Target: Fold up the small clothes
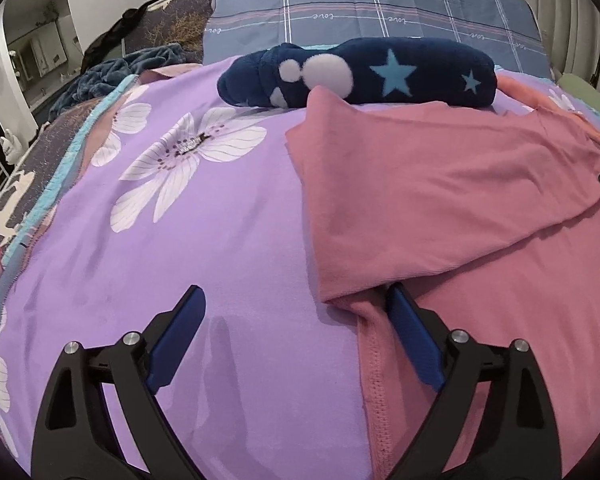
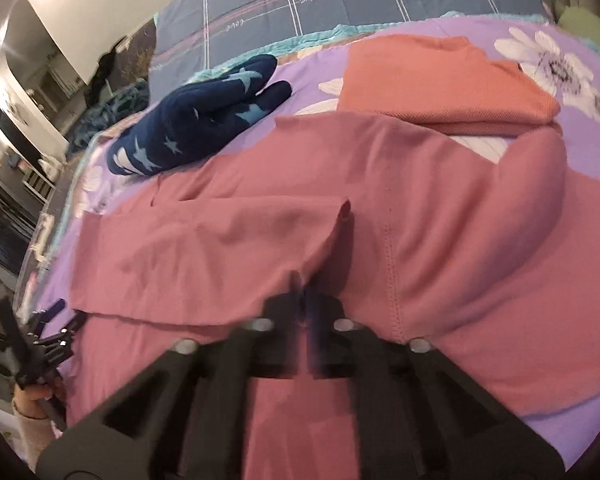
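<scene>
A pink garment [image 1: 460, 184] lies spread on the purple flowered bedspread [image 1: 228, 240], with one part folded over the rest. My left gripper [image 1: 298, 316] is open at the garment's left edge. Its right finger [image 1: 410, 328] rests on the pink cloth just below the folded flap, and its left finger [image 1: 184, 324] is over bare bedspread. In the right wrist view my right gripper [image 2: 306, 292] is shut on a pinched ridge of the pink garment [image 2: 340, 220], which stands up from the cloth. My left gripper [image 2: 48, 332] shows at the far left, held by a hand [image 2: 32, 398].
A folded navy garment with stars [image 1: 380, 74] lies at the back, touching the pink cloth's far corner. A folded orange garment [image 2: 440, 84] sits behind the pink one on the right. A grey plaid quilt [image 1: 380, 4] lies beyond, and the bed's edge runs along the left.
</scene>
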A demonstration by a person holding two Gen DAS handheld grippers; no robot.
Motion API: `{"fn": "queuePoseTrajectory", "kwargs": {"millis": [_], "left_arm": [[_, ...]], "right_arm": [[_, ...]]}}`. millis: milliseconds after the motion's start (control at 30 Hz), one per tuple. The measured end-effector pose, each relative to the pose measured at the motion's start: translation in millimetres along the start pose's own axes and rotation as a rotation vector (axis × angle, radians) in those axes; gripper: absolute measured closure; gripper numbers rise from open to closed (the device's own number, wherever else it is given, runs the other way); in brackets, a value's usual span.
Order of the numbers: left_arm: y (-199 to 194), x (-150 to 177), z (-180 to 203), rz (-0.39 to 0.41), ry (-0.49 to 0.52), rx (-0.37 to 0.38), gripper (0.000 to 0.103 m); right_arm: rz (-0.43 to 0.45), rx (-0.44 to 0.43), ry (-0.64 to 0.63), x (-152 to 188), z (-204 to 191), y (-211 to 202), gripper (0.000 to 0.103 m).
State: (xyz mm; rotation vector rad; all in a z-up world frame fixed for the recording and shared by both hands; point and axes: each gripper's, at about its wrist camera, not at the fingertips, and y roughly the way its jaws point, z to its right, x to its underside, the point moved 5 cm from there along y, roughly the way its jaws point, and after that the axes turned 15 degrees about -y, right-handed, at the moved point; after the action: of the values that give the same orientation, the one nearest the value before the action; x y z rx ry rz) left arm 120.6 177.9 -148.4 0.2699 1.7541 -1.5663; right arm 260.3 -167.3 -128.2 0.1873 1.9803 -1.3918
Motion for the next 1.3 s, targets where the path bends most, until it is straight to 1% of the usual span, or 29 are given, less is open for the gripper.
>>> {"fn": "queuePoseTrajectory", "kwargs": {"millis": [100, 133, 167, 233, 300, 333, 367, 433, 500, 533, 567, 633, 667, 733, 767, 800, 833, 867, 900, 933, 967, 1000, 1033, 1067, 1100, 1133, 1200, 1233, 1300], "left_arm": [[-3, 0, -4, 0.017, 0.006, -0.021, 0.011], [-4, 0, -6, 0.018, -0.001, -0.021, 0.011], [-4, 0, -8, 0.018, -0.01, -0.017, 0.011], [-4, 0, -12, 0.014, -0.027, -0.004, 0.011], [-3, 0, -14, 0.007, -0.04, 0.009, 0.011], [-3, 0, -15, 0.004, -0.046, 0.014, 0.011], [-3, 0, -16, 0.004, -0.051, 0.015, 0.011], [-2, 0, -16, 0.002, -0.052, 0.016, 0.011], [-1, 0, -15, -0.002, -0.049, 0.012, 0.011], [-1, 1, -15, -0.001, -0.046, 0.009, 0.011], [-1, 1, -14, -0.001, -0.045, 0.013, 0.011], [0, 2, -13, 0.0, -0.045, 0.011, 0.011], [0, 2, -14, -0.001, -0.047, 0.011, 0.01], [1, 3, -16, -0.004, -0.055, 0.02, 0.01], [0, 3, -16, -0.003, -0.059, 0.023, 0.01], [0, 3, -17, 0.0, -0.061, 0.025, 0.01], [0, 3, -17, 0.003, -0.061, 0.024, 0.01], [0, 3, -16, 0.006, -0.058, 0.023, 0.011], [-1, 3, -15, 0.01, -0.053, 0.024, 0.015], [-2, 3, -13, 0.013, -0.043, 0.034, 0.019], [-3, 4, -10, 0.015, -0.033, 0.05, 0.028], [-4, 4, -6, 0.018, -0.02, 0.066, 0.037], [-5, 4, -4, 0.019, -0.01, 0.076, 0.041], [-6, 5, 0, 0.02, 0.003, 0.089, 0.049], [-6, 5, 2, 0.018, 0.01, 0.099, 0.053], [-7, 5, 5, 0.015, 0.014, 0.113, 0.06], [-6, 3, 9, 0.01, 0.007, 0.141, 0.076], [-7, 3, 11, 0.01, 0.006, 0.153, 0.078], [-9, 4, 12, 0.017, 0.014, 0.164, 0.082]], "right_arm": [[0.125, -0.001, -0.029, -13, -14, -49, 0.102], [0.137, 0.012, -0.038, -12, -15, -60, 0.102], [0.129, 0.021, -0.042, -9, -14, -66, 0.101], [0.038, 0.045, -0.045, 6, -6, -59, 0.1], [-0.059, 0.06, -0.026, 25, 7, -41, 0.086], [-0.093, 0.044, 0.007, 35, 16, -32, 0.073], [-0.089, 0.004, 0.049, 42, 24, -29, 0.071], [-0.034, -0.068, 0.12, 41, 34, -29, 0.067], [0.02, -0.082, 0.147, 28, 40, -31, 0.058], [0.026, -0.082, 0.139, 21, 41, -28, 0.053], [0.022, -0.087, 0.13, 16, 40, -25, 0.051], [-0.013, -0.109, 0.11, 5, 34, -7, 0.051], [-0.024, -0.111, 0.114, 0, 35, 0, 0.065], [-0.027, -0.134, 0.126, -7, 29, 9, 0.099], [-0.005, -0.132, 0.125, -11, 27, 6, 0.099], [0.048, -0.101, 0.11, -14, 27, -3, 0.099], [0.087, -0.016, 0.066, -17, 23, -16, 0.099], [0.092, 0.038, 0.048, -16, 22, -20, 0.096], [0.074, 0.15, 0.039, -13, 25, -23, 0.087], [0.008, 0.319, 0.039, -6, 33, -20, 0.056], [-0.053, 0.375, 0.04, -2, 38, -15, 0.047], [-0.064, 0.353, 0.051, -1, 38, -12, 0.047], [-0.044, 0.342, 0.079, -4, 36, -16, 0.047], [-0.013, 0.334, 0.088, -11, 29, -21, 0.047], [0.02, 0.309, 0.072, -21, 18, -25, 0.047], [0.055, 0.245, -0.002, -40, -7, -24, 0.047], [0.059, 0.133, -0.125, -64, -49, -15, 0.046], [0.052, 0.047, -0.2, -77, -79, -5, 0.046], [0.021, -0.075, -0.308, -97, -131, 17, 0.047]]}}
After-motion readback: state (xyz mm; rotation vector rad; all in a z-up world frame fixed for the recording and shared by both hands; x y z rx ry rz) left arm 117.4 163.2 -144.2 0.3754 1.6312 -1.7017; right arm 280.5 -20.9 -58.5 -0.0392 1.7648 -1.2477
